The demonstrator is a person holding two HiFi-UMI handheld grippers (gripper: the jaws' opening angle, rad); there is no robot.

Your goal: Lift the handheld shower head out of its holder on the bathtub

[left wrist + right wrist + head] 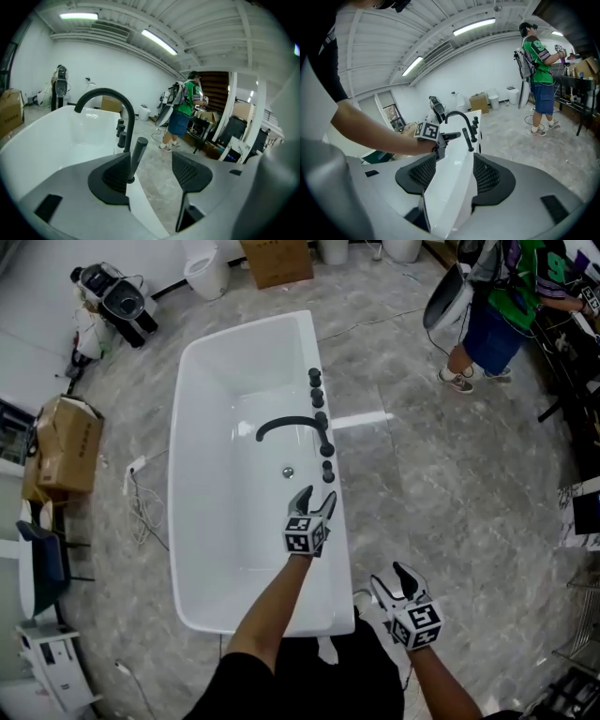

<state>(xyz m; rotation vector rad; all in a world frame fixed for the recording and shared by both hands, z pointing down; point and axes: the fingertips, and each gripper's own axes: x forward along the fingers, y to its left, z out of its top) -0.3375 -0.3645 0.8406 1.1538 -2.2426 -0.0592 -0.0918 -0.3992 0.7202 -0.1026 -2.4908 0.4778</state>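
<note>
Closest in, the left gripper [315, 497] hangs over the bathtub's [178, 521] right rim with its jaws spread wide and nothing clasped. Its own view shows why, I judge: it is lined up on the handheld shower head [137, 158], the dark stick standing upright on that rim and not yet lifted. The stick sits just beside the left pad and not squarely between the two, so the aim probably needs a nudge before closing.

Further right, the right gripper [392, 579] waits off the tub's near right corner, above the floor. Its jaws are also parted and empty, and it looks like a spare hand here.

Left of the tub sit a cardboard box [67, 442] and a loose white cable [141, 507], well clear of the work. On the right rim just beyond the shower head rises the arched spout [286, 421], with a row of dark knobs [317, 397] beyond it. The spout's post looks the likeliest thing to catch a wide jaw. Far right of the tub a bystander [492, 310] stands well apart.
</note>
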